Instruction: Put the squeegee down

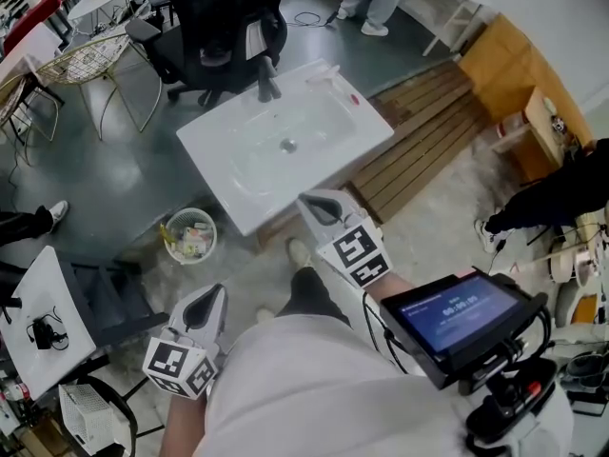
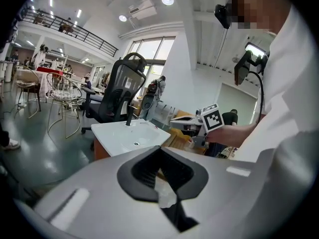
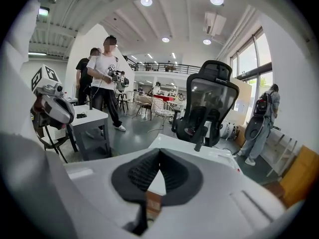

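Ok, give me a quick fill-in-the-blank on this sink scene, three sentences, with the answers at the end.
1. The faucet on the white sink is ____ in colour.
2. The jaws of the right gripper are ____, with nothing between them.
3. The round bin with litter in it stands on the ____, beside the sink.

Missing words: black; shut; floor.

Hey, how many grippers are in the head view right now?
2. The left gripper is low at the left; the right gripper is at center, just before the white sink. Neither is hidden.
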A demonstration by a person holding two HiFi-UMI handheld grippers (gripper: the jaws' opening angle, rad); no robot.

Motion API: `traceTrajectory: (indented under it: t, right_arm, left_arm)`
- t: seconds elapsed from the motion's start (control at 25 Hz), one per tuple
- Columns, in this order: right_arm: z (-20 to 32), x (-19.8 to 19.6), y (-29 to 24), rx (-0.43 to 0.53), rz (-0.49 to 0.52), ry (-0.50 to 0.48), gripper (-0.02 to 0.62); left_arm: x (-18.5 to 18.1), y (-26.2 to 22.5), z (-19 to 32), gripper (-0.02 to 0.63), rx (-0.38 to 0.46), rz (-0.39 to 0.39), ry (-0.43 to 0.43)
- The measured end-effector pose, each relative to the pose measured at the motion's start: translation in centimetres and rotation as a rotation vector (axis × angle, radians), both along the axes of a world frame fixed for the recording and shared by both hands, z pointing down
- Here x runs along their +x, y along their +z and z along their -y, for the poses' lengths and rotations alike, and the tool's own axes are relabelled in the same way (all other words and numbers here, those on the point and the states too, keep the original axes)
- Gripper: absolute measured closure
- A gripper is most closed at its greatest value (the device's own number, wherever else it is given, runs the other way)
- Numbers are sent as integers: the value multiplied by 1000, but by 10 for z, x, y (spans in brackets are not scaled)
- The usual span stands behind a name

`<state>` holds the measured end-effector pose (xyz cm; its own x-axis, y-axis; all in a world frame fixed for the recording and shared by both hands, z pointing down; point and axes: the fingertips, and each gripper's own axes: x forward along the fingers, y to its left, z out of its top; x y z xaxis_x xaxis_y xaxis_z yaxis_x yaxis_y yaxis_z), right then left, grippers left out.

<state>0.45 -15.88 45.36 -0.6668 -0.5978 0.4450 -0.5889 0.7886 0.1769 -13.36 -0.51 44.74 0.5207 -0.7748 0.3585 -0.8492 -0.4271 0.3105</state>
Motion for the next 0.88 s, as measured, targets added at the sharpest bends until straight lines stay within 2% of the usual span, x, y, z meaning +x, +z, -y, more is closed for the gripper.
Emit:
traceTrajectory:
  t: [0.2,0.88]
  right_arm:
    - [11,-8,-3,1,-3,-30,594]
    - [1,-23,-10,50,-30,-96,594]
  left_arm:
    - [-1,0,14,598,-7,2,-11]
    - [-5,3,9,598,-13,-1,-33]
